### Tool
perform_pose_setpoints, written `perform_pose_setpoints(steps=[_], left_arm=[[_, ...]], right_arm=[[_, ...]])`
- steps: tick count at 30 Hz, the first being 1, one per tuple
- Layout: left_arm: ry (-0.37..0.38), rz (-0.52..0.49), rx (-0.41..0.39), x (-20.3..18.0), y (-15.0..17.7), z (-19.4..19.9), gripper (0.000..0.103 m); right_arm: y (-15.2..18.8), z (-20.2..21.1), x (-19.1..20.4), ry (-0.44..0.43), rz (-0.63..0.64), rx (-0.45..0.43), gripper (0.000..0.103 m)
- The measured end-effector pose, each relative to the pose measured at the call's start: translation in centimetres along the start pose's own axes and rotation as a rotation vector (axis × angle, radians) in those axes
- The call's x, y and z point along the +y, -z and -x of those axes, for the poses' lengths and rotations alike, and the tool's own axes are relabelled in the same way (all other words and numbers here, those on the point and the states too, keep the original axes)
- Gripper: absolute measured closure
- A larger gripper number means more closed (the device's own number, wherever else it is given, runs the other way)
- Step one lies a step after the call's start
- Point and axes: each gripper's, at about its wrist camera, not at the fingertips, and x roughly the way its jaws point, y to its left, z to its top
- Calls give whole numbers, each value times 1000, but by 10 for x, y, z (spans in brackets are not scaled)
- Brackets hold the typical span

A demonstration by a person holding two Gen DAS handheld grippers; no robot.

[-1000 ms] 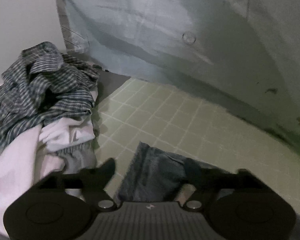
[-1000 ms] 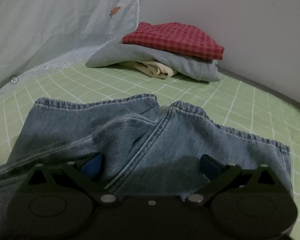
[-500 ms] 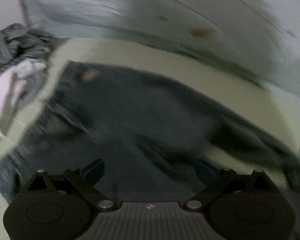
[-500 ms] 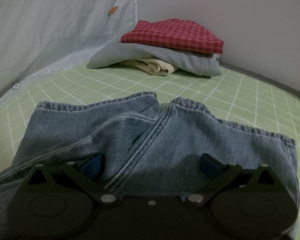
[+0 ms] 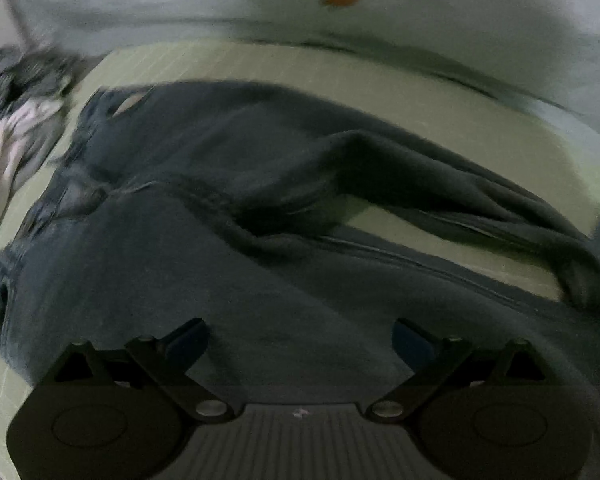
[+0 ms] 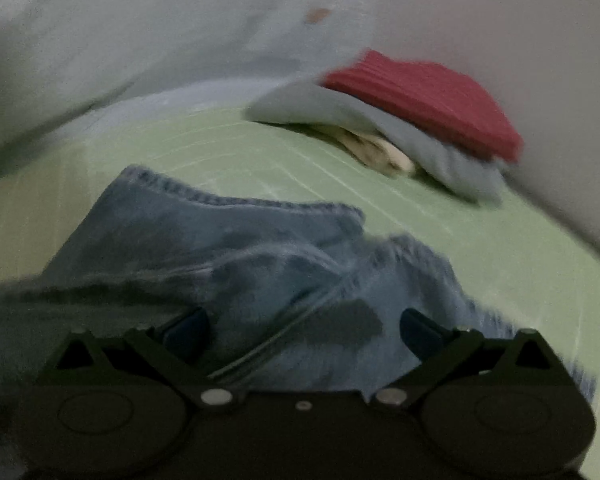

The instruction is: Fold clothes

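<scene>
left wrist view: the left gripper (image 5: 300, 338) hangs over the seat of the jeans (image 5: 228, 280), its jaws spread wide after just opening further, with bare denim below them and nothing pinched. the jeans lie spread on the green grid mat (image 5: 236, 64), waistband toward the unfolded heap (image 5: 20, 92) at the left edge, the two legs parting toward the right with a strip of mat showing between them. in the right wrist view the right gripper (image 6: 304, 328) sits low over the leg ends of the jeans (image 6: 260, 248), jaws likewise apart and clamping nothing, with the folded stack (image 6: 416, 120) farther back against the wall. the step in hand looks like the first fold of the jeans, not yet made. next, each gripper likely needs to settle on an edge and close, so one leg can be laid over the other; the picture is blurred, so the exact seam is hard to place.
</scene>
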Motion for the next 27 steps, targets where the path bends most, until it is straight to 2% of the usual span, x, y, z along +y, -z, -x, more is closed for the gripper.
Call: perform_pose_setpoints(steps=[2, 3, 5, 7, 10, 12, 14, 16, 19, 21, 22, 24, 27], left_arm=[[-25, 19, 13, 4, -7, -10, 5], [-47, 26, 22, 6, -12, -17, 5], [-105, 33, 45, 9, -21, -32, 5], [-125, 39, 62, 11, -30, -44, 5], [-155, 46, 95, 14, -42, -64, 3], [-155, 62, 99, 17, -45, -69, 0], [-133, 96, 98, 22, -46, -71, 0], [-114, 120, 92, 26, -44, -73, 0], [-114, 107, 84, 26, -43, -73, 0], [-113, 111, 86, 26, -43, -73, 0], [-113, 111, 88, 27, -43, -73, 0], [-113, 113, 89, 28, -43, -73, 0], [-114, 116, 87, 27, -41, -71, 0]], right_arm=[[-6, -2, -3, -35, 49, 6, 5], [-10, -3, -5, -52, 50, 6, 14], [-17, -5, -7, -103, 56, 19, 24], [-24, -7, -7, -168, 66, 39, 53], [-33, -7, -2, -259, 101, 44, 85], [-47, -6, -1, -291, 72, 15, 91], [-65, -4, 2, -317, 46, -23, 93], [-91, -2, 14, -340, 67, -99, 93], [-131, -8, 47, -367, 123, -213, 94], [-145, -16, 78, -392, 180, -247, 94], [-149, -21, 95, -412, 212, -253, 94], [-146, -35, 133, -486, 275, -209, 93], [-115, -51, 190, -599, 399, -80, 89]])
